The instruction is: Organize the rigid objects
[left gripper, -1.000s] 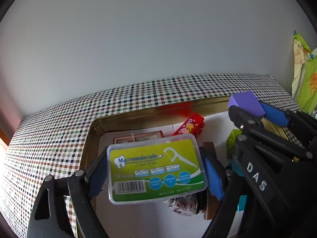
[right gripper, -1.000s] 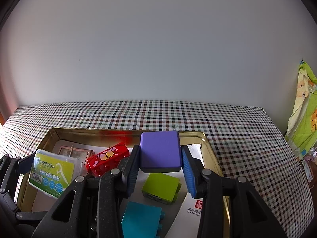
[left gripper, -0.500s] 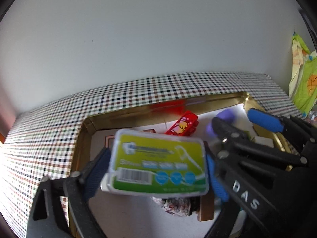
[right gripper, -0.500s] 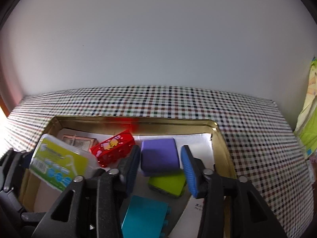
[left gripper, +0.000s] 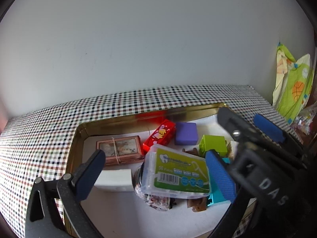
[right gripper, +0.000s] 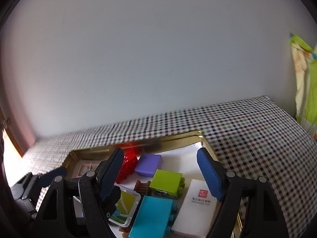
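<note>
My left gripper hangs over the gold tray with its jaws opening wide. The green-labelled floss box lies tilted on a small pile between them, near the right pad and well off the left one. My right gripper is also opening, with nothing pressed between its pads. The purple block rests flat on the tray floor beyond them, beside the red toy bus. In the left wrist view the purple block sits at the tray's back, and the right gripper reaches in from the right.
The tray also holds a lime brick, a teal brick, a white box with a red seal, a pink framed box and a white block. Checked cloth surrounds it. Green fabric hangs at right.
Both grippers opened. The floss box dropped out of the left jaws onto the pile in the tray. The right jaws let the purple block down beside the red bus and swung right.
</note>
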Demonstrator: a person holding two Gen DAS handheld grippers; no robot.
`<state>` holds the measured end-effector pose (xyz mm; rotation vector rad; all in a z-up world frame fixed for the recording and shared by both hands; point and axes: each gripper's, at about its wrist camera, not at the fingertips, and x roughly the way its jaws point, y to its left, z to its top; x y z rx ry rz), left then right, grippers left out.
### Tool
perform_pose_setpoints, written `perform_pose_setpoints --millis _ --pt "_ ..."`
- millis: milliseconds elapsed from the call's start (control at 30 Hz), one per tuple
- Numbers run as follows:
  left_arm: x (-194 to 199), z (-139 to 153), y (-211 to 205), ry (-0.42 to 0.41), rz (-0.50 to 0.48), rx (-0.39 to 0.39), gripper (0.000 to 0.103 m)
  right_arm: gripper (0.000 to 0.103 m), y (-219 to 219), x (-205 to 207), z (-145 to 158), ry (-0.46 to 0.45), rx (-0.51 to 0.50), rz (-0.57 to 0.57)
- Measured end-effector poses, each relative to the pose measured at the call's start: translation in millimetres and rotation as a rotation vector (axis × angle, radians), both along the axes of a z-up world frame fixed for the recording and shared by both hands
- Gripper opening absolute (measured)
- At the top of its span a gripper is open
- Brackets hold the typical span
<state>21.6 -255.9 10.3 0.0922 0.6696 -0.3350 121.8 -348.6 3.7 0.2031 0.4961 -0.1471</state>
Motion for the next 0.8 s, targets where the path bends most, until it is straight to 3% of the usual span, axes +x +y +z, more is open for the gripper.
perform_pose_setpoints --millis 167,300,533,700,800 --pt "-3.6 0.7 15.1 -0.015 0.037 -0.048 0.103 0.078 -5.7 -14.4 2.1 -0.051 -0.014 -0.076" --pt "-10.7 1.1 21.5 -0.062 0.057 -0.04 0.103 0.078 -6.9 -20.5 -1.5 -0.058 0.011 -0.098" --pt "-14.1 0.3 32.6 -0.099 0.108 -0.053 0.103 0.078 6.1 -32.3 0.6 -0.114 -0.096 -0.141" --pt "-32.3 3.1 44.9 -0.254 0.192 0.013 0.103 0.078 9.7 -38.8 4.6 -0.176 -0.135 -0.154" --pt "-38.8 3.4 54.0 -0.291 0.204 0.014 0.103 0.078 14.0 -43.4 8.0 -0.224 -0.153 -0.149"
